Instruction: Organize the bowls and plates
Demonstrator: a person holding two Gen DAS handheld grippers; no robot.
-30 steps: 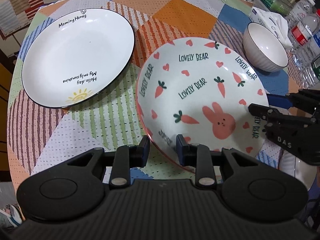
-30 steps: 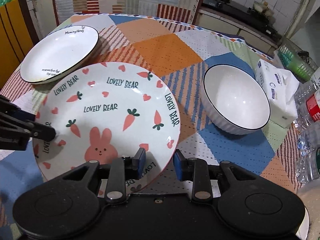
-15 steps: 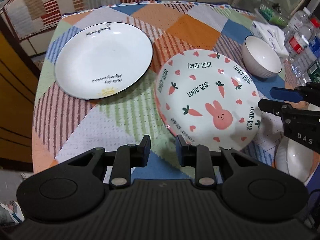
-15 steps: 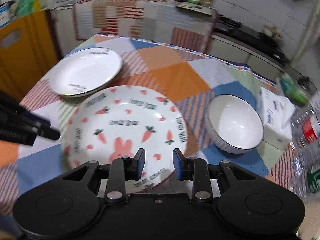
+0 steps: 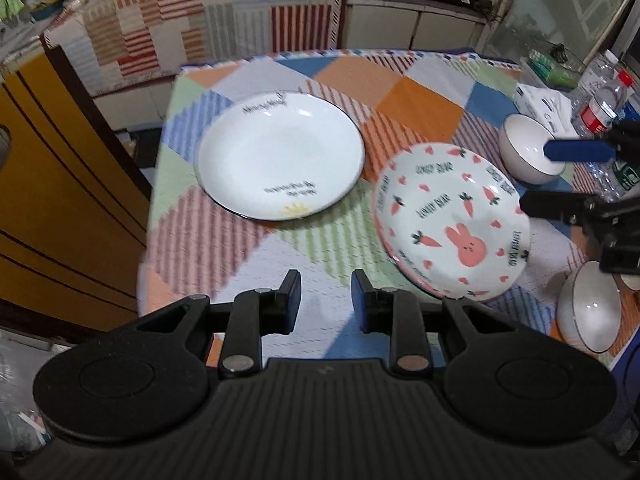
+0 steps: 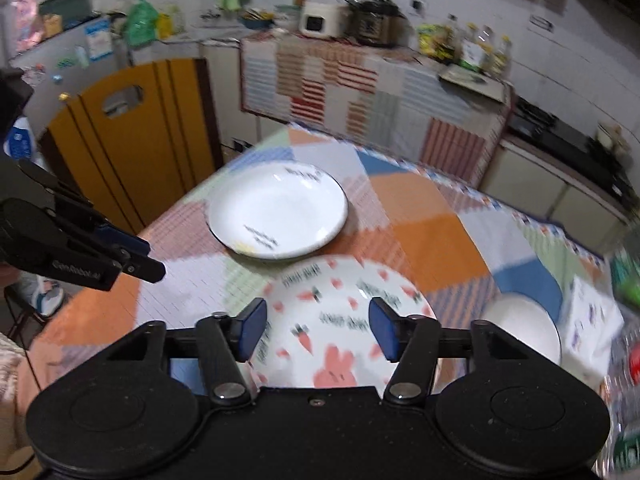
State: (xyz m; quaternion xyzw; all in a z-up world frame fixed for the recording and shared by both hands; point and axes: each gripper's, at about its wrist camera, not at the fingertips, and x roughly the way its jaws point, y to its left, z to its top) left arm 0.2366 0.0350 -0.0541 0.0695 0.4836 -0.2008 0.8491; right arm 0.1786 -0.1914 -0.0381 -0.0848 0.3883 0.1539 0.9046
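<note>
A round tabletop (image 5: 420,92) under a patchwork cloth carries two plates and two bowls. The white plate (image 5: 280,160) lies flat toward 11 o'clock. The bunny plate (image 5: 452,220), printed with carrots and hearts, sits just beside it at about 3 o'clock; in the left wrist view its near rim looks raised off the cloth, though blur makes that uncertain. One bowl (image 5: 528,152) stands at 2 o'clock, next to a tissue pack (image 5: 540,106) and some bottles (image 5: 604,108). A second bowl (image 5: 588,312) stands at 4 o'clock, near the edge.

The left gripper (image 5: 326,302) hangs above the near edge of the tabletop, jaws apart and holding nothing. The right gripper (image 6: 318,330) hangs over the bunny plate, jaws spread wide and also empty; from the left wrist view one jaw lies in front of the far bowl and the other by the plate's right rim.

The two plates lie close together, likely so one can be stacked on the other. Both grippers seem high and clear of the dishes, suggesting a pause between grasps. The bowls are well apart and probably need nesting next.
</note>
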